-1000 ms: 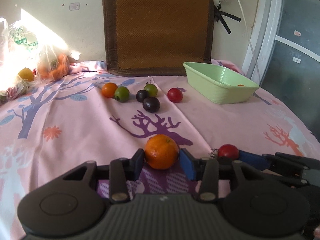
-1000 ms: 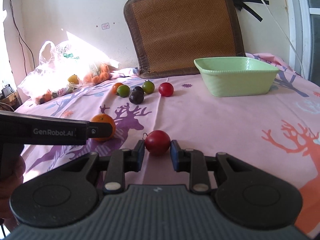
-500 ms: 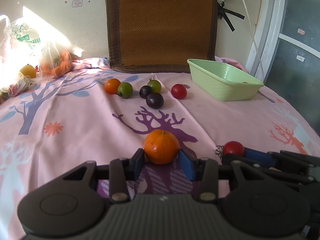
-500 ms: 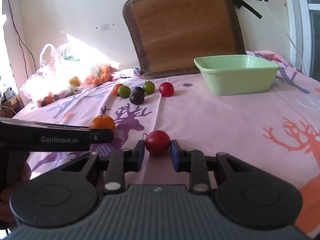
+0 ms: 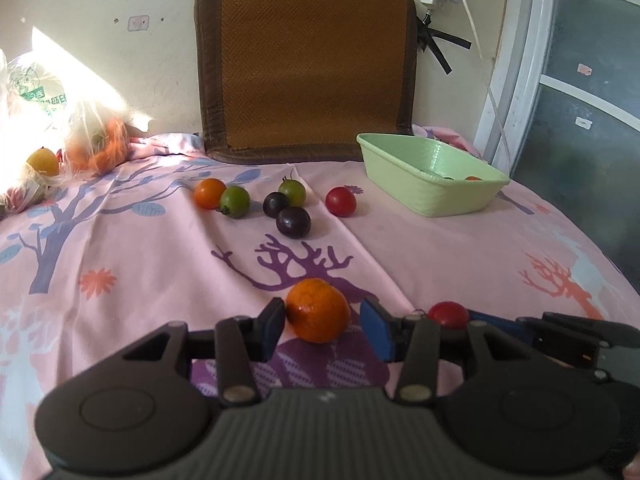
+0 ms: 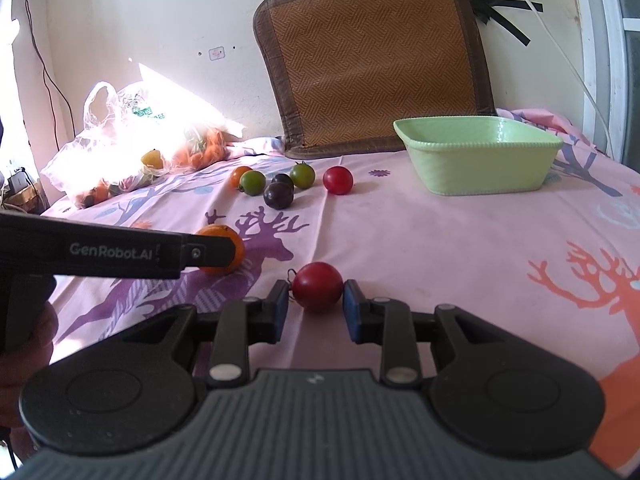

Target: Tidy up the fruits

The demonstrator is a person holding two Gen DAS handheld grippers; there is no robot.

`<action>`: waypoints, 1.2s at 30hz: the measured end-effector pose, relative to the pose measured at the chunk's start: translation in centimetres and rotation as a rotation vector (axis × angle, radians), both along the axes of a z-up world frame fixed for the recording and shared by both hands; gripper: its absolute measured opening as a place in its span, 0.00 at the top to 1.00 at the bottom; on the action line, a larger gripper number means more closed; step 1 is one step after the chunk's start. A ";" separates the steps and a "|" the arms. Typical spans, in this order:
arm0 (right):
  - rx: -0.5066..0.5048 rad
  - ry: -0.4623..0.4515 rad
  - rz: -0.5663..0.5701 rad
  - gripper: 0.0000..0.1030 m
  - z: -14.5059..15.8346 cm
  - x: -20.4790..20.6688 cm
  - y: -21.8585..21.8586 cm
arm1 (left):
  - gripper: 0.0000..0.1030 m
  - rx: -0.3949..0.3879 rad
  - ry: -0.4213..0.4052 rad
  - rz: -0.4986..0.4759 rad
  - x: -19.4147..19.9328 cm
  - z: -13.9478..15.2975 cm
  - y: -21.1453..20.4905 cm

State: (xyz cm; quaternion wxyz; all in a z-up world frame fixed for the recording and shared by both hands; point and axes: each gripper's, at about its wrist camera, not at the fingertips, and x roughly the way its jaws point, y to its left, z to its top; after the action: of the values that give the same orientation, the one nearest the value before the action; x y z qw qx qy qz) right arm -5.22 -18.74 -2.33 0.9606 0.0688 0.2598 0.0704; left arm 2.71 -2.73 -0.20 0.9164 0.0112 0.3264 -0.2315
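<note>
My left gripper has its pads around an orange mandarin; the left pad touches it, and a small gap shows at the right pad. My right gripper is shut on a red tomato just above the pink cloth. The tomato also shows in the left wrist view. A green basket stands at the far right with one orange fruit inside. Several loose fruits lie mid-cloth: an orange tomato, two green ones, two dark ones and a red one.
A plastic bag of fruit lies at the far left by the wall. A brown woven cushion leans on the wall behind. A window frame and cable stand at the right. The left gripper's arm crosses the right wrist view.
Both grippers have risen a little with the view tilting up. The left pads have spread slightly, with a gap now at the mandarin's right side. The right gripper keeps its hold on the tomato.
</note>
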 end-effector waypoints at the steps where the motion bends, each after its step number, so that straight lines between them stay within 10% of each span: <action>1: 0.000 0.000 -0.001 0.67 0.0 0.0 0.0 | 0.58 0.003 0.002 0.003 0.2 -0.1 -0.1; 36: 0.012 0.001 -0.003 0.70 -0.1 0.0 -0.1 | 0.61 0.035 -0.058 -0.036 -2.3 -1.7 -0.3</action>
State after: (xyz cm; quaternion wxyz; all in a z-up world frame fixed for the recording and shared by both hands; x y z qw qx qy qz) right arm -5.18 -18.82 -2.41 0.9602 0.0749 0.2597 0.0705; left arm 0.44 -2.99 -1.87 0.9209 0.0398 0.3033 -0.2416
